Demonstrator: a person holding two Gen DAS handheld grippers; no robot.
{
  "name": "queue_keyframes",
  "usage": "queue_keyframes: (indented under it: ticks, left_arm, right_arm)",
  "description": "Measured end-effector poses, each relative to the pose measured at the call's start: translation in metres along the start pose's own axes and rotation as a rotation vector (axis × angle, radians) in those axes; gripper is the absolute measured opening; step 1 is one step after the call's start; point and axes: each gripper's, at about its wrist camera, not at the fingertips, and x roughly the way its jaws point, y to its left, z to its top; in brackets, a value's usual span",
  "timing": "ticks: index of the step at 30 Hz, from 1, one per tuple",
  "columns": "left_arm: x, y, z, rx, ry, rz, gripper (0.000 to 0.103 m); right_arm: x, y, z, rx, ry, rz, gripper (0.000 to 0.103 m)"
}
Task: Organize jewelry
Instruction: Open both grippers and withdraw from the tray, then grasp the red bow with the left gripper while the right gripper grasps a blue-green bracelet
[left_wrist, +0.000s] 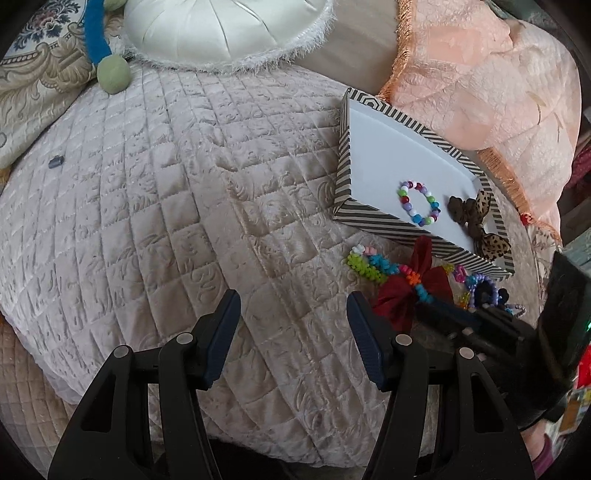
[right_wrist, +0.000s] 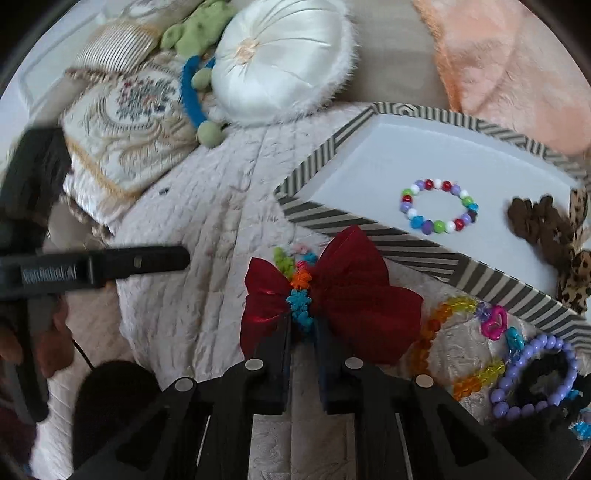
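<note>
A striped tray (left_wrist: 341, 162) (right_wrist: 321, 162) with a white floor lies on the quilted bed. In it are a multicoloured bead bracelet (left_wrist: 418, 202) (right_wrist: 439, 205) and leopard-print and brown bows (left_wrist: 480, 221) (right_wrist: 546, 229). In front of the tray lies a dark red bow (right_wrist: 354, 295) (left_wrist: 424, 277) with a spiky multicoloured bracelet (right_wrist: 300, 295) (left_wrist: 373, 267) across it. My right gripper (right_wrist: 303, 325) (left_wrist: 436, 308) is closed around that bracelet at the bow's middle. My left gripper (left_wrist: 291, 299) is open and empty over bare quilt, left of the pile. A purple bead bracelet (right_wrist: 535, 373) lies at the right.
A yellow-orange bead string (right_wrist: 443, 325), a pink charm (right_wrist: 493, 323) and a black scrunchie (right_wrist: 546, 384) lie by the tray's near edge. A white round cushion (left_wrist: 221, 33) (right_wrist: 284, 59), a patterned pillow (right_wrist: 129, 122) and a peach blanket (left_wrist: 480, 74) border the bed. A small grey object (left_wrist: 56, 161) lies far left.
</note>
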Motion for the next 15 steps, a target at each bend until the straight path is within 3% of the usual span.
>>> queue_keyframes:
  ticks: [3, 7, 11, 15]
  left_arm:
    - [0.001, 0.0, -0.001, -0.009, 0.002, -0.018, 0.06]
    - [0.0, -0.009, -0.004, -0.023, -0.002, -0.103, 0.06]
    - [0.004, -0.026, -0.006, -0.011, -0.001, -0.163, 0.073]
    - [0.017, -0.039, -0.006, -0.008, 0.02, -0.191, 0.074]
  right_arm:
    - [-0.024, -0.009, 0.003, 0.018, -0.042, 0.016, 0.011]
    - [-0.05, -0.015, 0.009, 0.056, -0.092, 0.06, 0.011]
    - [-0.062, -0.026, 0.012, 0.11, -0.118, 0.077, 0.011]
    - [-0.066, -0.033, 0.012, 0.14, -0.133, 0.065, 0.011]
